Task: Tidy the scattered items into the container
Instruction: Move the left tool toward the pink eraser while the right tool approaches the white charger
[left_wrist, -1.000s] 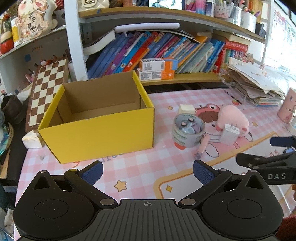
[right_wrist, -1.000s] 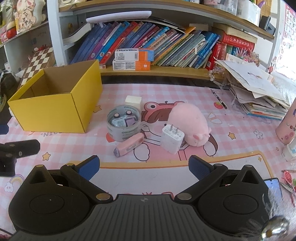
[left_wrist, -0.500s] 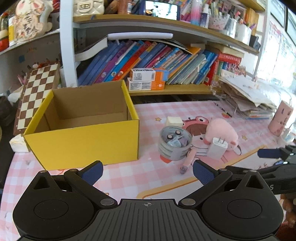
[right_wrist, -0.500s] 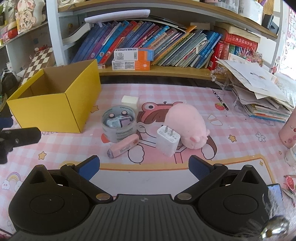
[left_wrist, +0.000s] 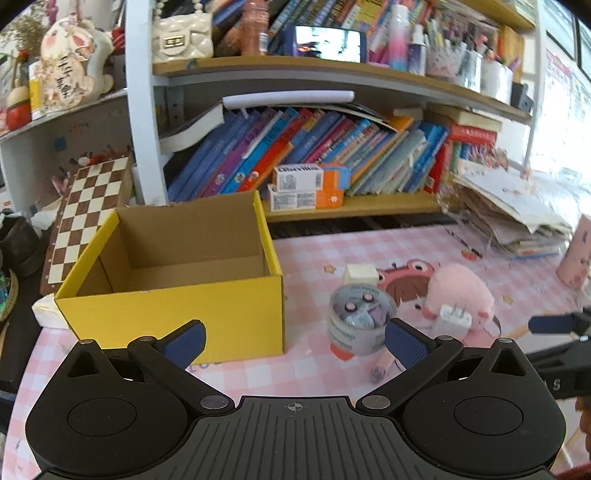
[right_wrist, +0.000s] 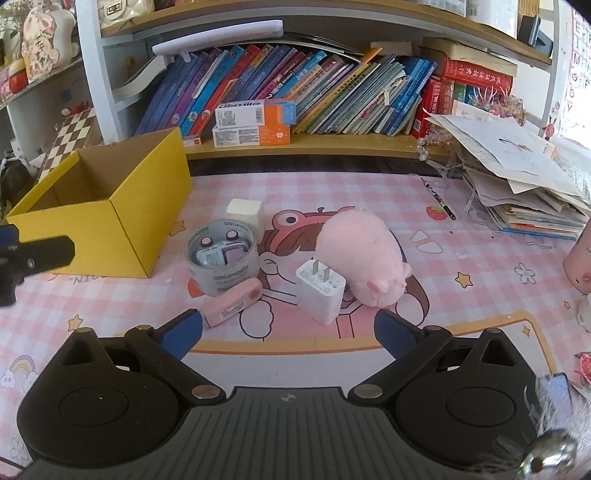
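Note:
An open yellow cardboard box (left_wrist: 177, 317) (right_wrist: 107, 225) stands empty at the left of the pink mat. To its right lie a tape roll (right_wrist: 221, 258) (left_wrist: 360, 325) with small items inside, a pink eraser-like case (right_wrist: 232, 302), a white charger plug (right_wrist: 320, 291) (left_wrist: 453, 319), a pink plush pig (right_wrist: 364, 254) (left_wrist: 460, 295) and a white cube (right_wrist: 244, 212). My left gripper (left_wrist: 293, 341) is open and empty, in front of the box and the tape roll. My right gripper (right_wrist: 288, 330) is open and empty, just in front of the charger.
A bookshelf (right_wrist: 295, 85) full of books runs along the back. A chessboard (left_wrist: 85, 214) leans at the left. A paper and book stack (right_wrist: 524, 184) sits at the right, with a pen (right_wrist: 439, 199) near it and a pink cup (right_wrist: 580, 258) at the right edge.
The left gripper has risen and tilted up, so the box and items sit lower in its view. The right gripper has moved forward toward the charger and plush. Both stay open.

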